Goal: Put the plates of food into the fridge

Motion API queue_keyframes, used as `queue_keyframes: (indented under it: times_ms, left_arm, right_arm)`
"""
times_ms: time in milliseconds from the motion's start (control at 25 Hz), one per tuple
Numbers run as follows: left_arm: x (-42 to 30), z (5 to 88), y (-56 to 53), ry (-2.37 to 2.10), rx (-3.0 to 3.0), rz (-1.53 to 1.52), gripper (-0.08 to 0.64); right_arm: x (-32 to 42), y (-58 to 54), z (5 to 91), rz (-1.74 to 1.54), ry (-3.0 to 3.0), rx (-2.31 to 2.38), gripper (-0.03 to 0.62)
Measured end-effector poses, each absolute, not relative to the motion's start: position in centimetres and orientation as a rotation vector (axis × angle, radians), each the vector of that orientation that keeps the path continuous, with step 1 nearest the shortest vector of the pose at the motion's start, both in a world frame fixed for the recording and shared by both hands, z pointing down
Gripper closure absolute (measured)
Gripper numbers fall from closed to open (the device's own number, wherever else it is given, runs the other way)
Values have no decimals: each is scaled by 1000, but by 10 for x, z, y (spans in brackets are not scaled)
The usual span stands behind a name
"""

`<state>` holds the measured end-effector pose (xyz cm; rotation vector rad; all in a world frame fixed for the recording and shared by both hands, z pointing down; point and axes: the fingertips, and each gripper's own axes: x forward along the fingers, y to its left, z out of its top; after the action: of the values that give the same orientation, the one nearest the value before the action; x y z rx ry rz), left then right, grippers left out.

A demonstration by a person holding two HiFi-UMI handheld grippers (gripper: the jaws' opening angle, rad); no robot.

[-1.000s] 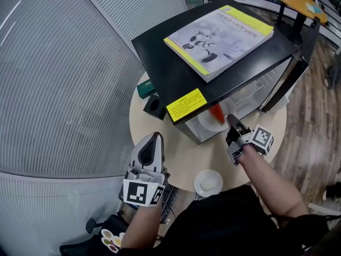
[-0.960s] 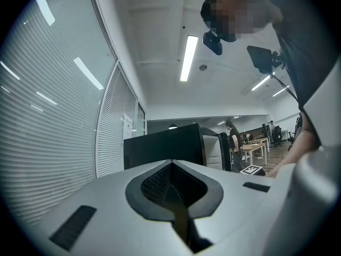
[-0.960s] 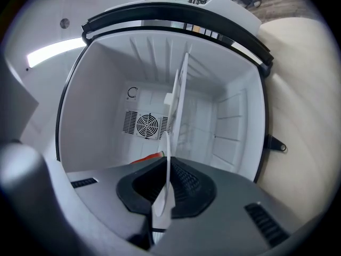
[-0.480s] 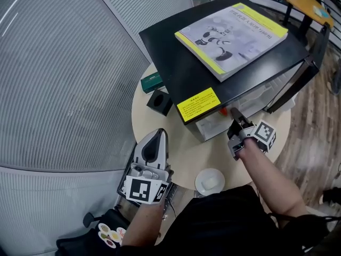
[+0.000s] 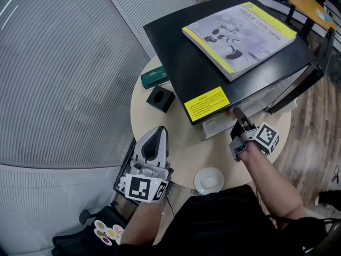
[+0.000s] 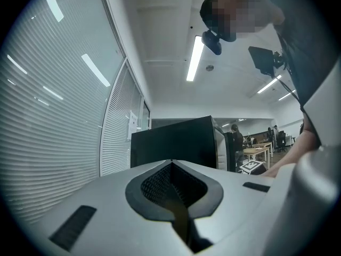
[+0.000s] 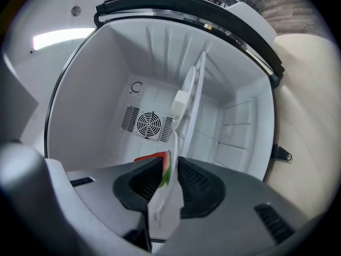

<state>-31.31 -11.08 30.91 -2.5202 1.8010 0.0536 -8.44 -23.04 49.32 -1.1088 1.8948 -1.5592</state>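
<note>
Round beige table point(image 5: 178, 143) sitting by ribbed grey wall point(image 5: 64, 79), wood floor point(image 5: 314, 121) showing at right. Black fridge point(image 5: 176, 52) standing on it, door point(image 5: 321, 63) hanging open, book point(image 5: 240, 31) lying on top. Green box point(image 5: 154, 78) and black cube point(image 5: 160, 98) sitting just beside.

Head view hiding fridge inside. Right gripper view showing white interior, fan vent point(image 7: 148, 122), and plate point(image 7: 168, 207) carrying watermelon point(image 7: 160, 164) at fridge mouth.

Right gripper point(image 5: 237, 112) jaws just been opening, plate rim sitting between them, pads not looking pressed on it. Left gripper point(image 5: 156, 132) hovering at table edge, jaws pressed together, empty. White dish point(image 5: 208, 180) sitting on table near person.

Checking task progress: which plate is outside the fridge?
The white plate resting on the round table, out in the open. The other plate, carrying watermelon, is inside the fridge.
</note>
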Motion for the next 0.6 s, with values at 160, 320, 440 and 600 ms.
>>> queue_keyframes:
  times_ms: [160, 320, 440, 600]
  left_arm:
    - [-319, 310, -109, 1809, -2518, 60, 558]
    - [-321, 312, -108, 1808, -2524, 61, 558]
    - [-320, 310, -108, 1802, -2523, 60, 558]
    - [-321, 308, -106, 1798, -2520, 53, 558]
  right_arm:
    - [-80, -221, 501, -1609, 1861, -1122, 517]
    - [-82, -215, 500, -1602, 1859, -1099, 526]
    - [-83, -217, 498, -1611, 1833, -1116, 565]
    - [-87, -224, 498, -1624, 1810, -1119, 569]
